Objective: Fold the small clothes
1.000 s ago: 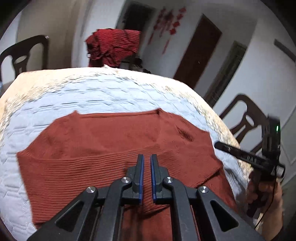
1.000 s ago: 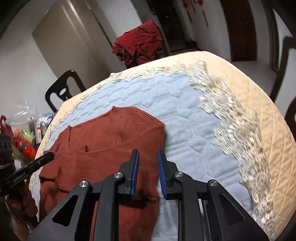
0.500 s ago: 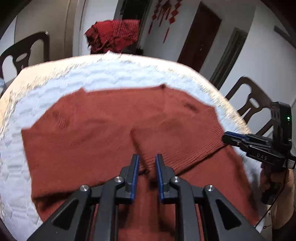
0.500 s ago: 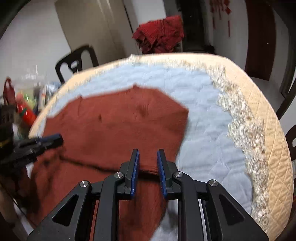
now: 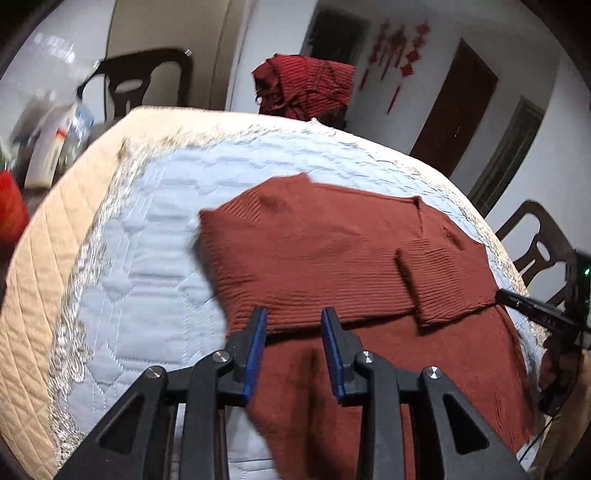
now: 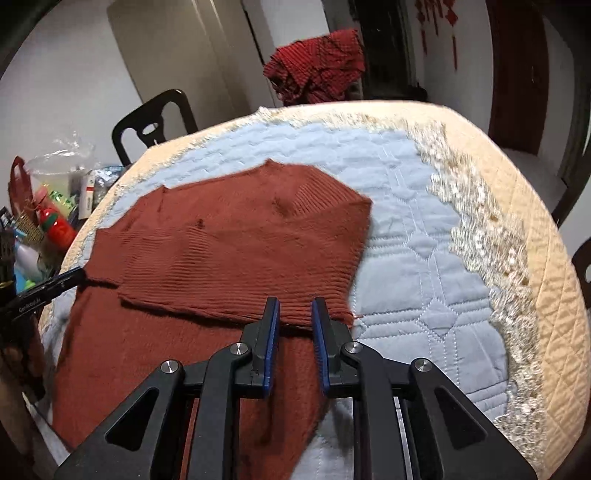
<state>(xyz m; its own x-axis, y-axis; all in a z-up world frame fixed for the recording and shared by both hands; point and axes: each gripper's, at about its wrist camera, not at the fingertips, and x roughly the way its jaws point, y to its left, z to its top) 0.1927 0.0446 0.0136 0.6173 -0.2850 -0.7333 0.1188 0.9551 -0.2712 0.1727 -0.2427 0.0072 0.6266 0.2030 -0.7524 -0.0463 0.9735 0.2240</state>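
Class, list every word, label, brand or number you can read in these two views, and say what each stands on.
"Genrobot.AI", roughly, small and slanted: on a finger of the left gripper, seen from the right wrist.
Lettering on the right gripper, seen from the left wrist: too blurred to read.
Packages beside the table: print too small to read.
Red wall ornaments: no legible characters.

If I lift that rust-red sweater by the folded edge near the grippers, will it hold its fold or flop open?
Probably flop: the rust-red sweater is soft ribbed knit lying limp on the quilted cover, its folded-over layer loose on top. Gripped at one point, the rest would likely sag. Pushed, it may bunch rather than slide on the textured quilting.
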